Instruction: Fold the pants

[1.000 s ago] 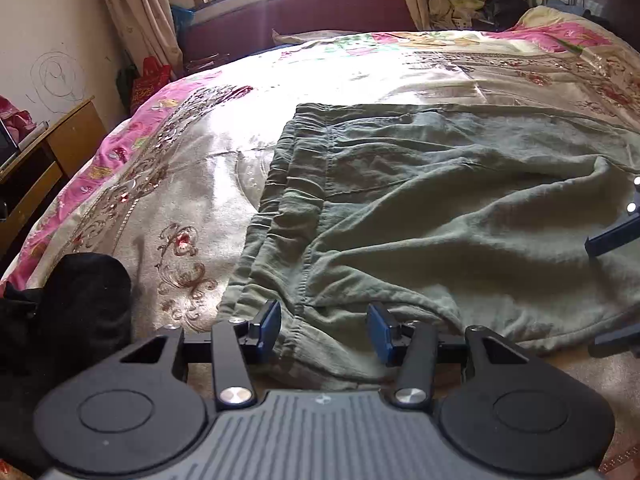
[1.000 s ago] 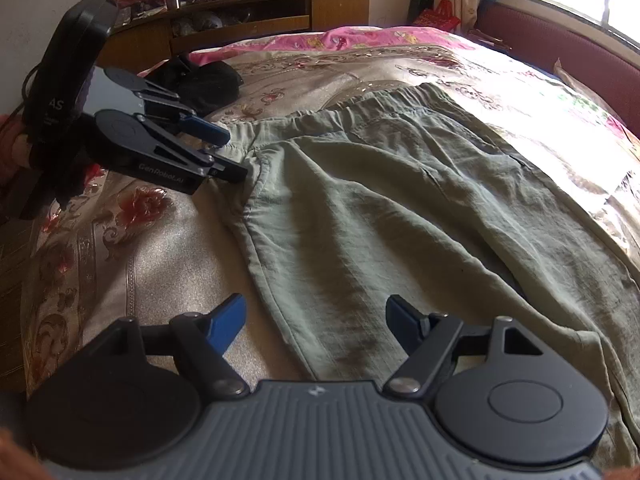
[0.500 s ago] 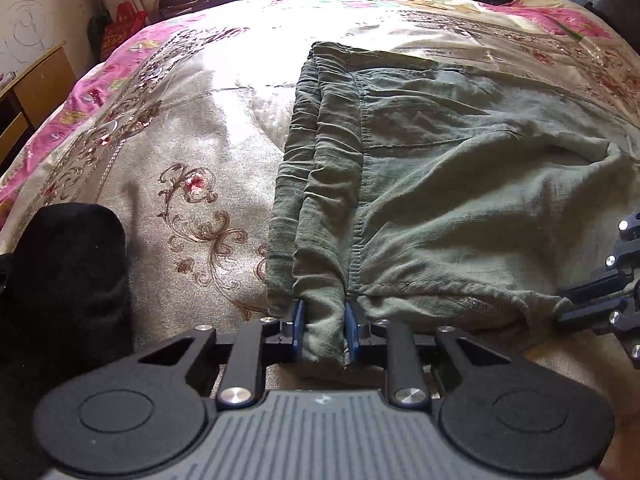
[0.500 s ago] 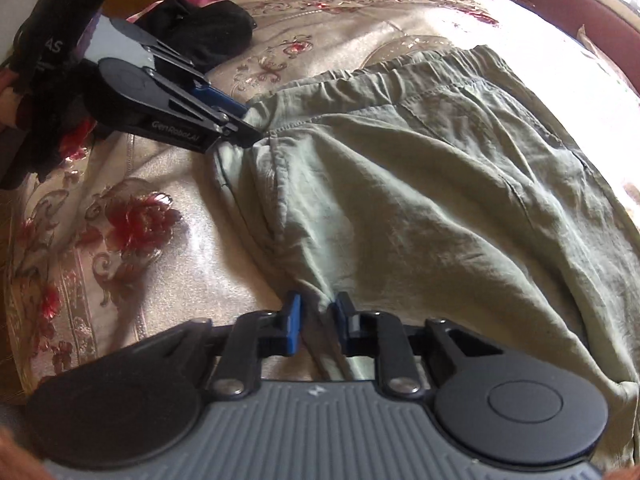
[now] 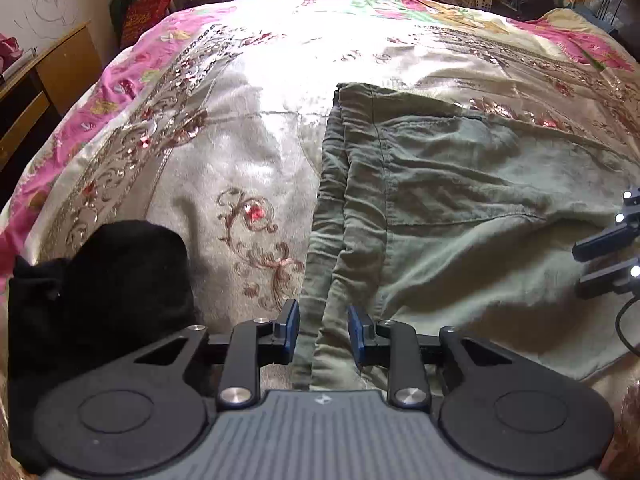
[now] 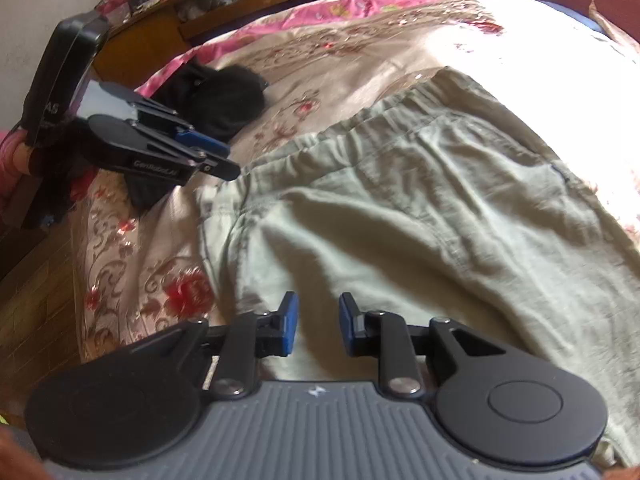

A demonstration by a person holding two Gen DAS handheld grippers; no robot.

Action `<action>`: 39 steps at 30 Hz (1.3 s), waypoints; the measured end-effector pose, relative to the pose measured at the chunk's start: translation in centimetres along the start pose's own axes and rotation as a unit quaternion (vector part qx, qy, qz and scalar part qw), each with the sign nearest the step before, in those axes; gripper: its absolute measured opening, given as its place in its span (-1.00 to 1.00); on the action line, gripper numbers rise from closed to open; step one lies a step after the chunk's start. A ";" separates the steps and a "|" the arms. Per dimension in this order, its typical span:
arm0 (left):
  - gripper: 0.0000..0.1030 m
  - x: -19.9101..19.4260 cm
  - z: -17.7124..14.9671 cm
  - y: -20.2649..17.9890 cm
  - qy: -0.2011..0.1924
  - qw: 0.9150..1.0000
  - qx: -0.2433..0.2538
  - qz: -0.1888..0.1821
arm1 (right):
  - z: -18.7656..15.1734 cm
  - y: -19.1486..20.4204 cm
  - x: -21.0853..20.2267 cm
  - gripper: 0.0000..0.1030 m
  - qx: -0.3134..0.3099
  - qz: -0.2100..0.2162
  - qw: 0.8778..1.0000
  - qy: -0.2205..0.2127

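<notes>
Pants (image 5: 460, 216) of olive-green cloth lie spread on the bed's floral satin bedspread (image 5: 240, 128), the gathered waistband (image 5: 340, 208) running away from the left wrist camera and the legs stretching off to the right. Left gripper (image 5: 323, 334) sits low at the near end of the waistband with its blue-padded fingers (image 5: 289, 330) parted — the cloth edge passes between them, but neither pad presses it. Right gripper (image 6: 313, 328) hovers over the seat of the pants, its fingers (image 6: 289, 326) likewise apart with a clear gap and gripping nothing. In the right wrist view the left gripper shows side-on at the waistband corner, white lettering on its black arm reading roughly "GenRobot.AI", and the letters "AS" on the dark body behind it. A black garment (image 5: 100, 288) is heaped on the bedspread just left of the left gripper. A wooden desk (image 5: 44, 80) stands beside the bed, against a wall with a scribble on it.
</notes>
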State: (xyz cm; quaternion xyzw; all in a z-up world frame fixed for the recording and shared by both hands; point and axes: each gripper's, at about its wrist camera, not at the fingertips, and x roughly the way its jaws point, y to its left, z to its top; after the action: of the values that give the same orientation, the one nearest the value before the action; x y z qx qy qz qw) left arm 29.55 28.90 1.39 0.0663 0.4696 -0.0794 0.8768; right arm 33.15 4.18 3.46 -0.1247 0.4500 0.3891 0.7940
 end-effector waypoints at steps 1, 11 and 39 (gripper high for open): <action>-0.17 0.0 1.0 0.1 -0.012 1.000 0.008 0.003 | 0.6 -1.4 -0.4 -0.20 -0.007 -0.015 1.000 -0.007; 0.09 9.7 14.3 -1.7 -0.076 0.986 0.136 -0.055 | 5.0 -15.0 4.6 0.05 -0.065 -0.144 0.987 0.034; -0.25 17.3 19.3 -3.2 0.005 0.967 0.232 -0.105 | 4.2 -22.2 7.5 -0.80 -0.021 -0.097 0.986 0.135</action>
State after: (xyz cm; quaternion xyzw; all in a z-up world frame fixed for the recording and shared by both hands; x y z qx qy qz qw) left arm 54.04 20.74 -2.52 0.2188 0.4468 -0.2770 0.8221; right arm 54.18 -4.53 -3.63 -0.2361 0.5306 0.2993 0.7571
